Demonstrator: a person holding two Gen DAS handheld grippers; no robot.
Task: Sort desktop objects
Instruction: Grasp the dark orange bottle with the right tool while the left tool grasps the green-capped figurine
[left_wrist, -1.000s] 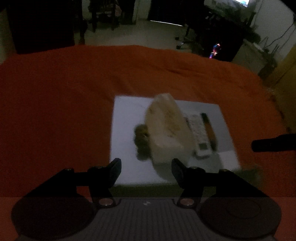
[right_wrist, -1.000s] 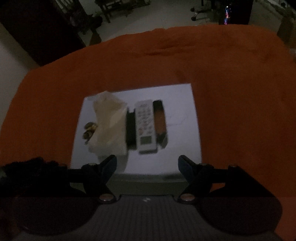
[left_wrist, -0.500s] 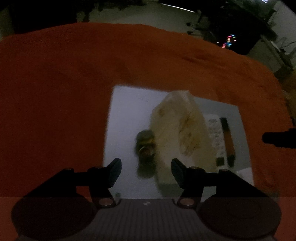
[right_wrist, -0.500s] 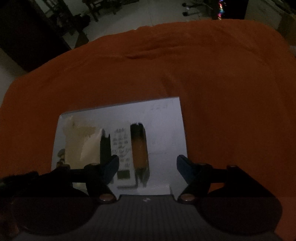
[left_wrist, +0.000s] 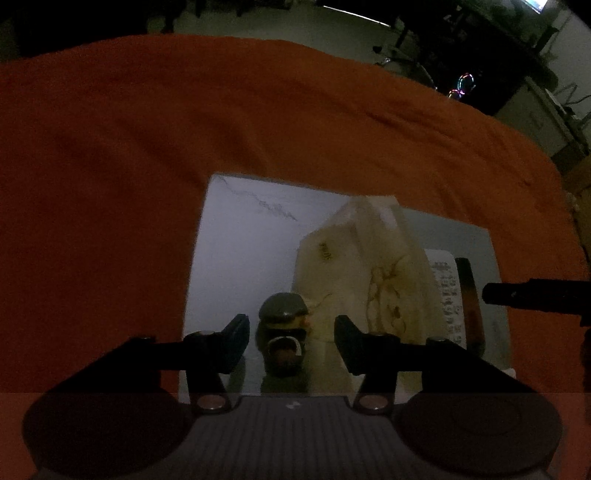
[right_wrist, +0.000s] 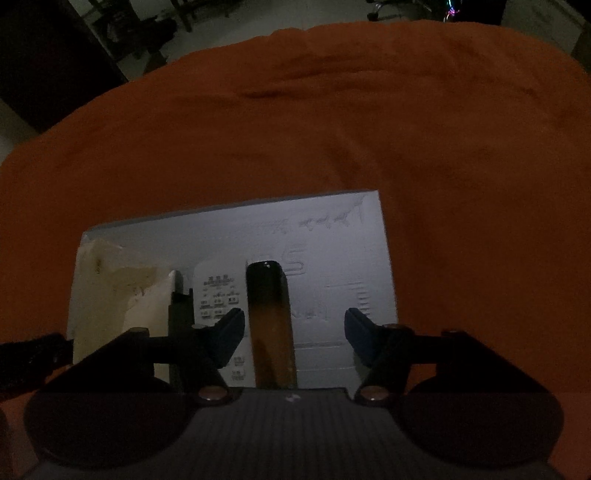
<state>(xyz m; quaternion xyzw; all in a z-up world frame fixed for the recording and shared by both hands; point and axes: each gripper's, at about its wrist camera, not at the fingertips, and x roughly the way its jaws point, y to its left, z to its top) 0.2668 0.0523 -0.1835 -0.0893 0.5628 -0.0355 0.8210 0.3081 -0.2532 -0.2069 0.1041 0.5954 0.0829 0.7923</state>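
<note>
On white sheet (right_wrist: 332, 229), cream tissue pack (left_wrist: 365, 266), white remote (right_wrist: 218, 291), amber-black bar (right_wrist: 269, 317)

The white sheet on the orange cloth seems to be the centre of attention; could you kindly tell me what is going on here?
A person holds a two-finger tool in each hand over the white sheet. The left tool is open around a small dark rounded trinket, beside a cream tissue pack. The right tool is open around a slim brown-and-black stick next to a white remote control. Neither item appears gripped yet.
</note>
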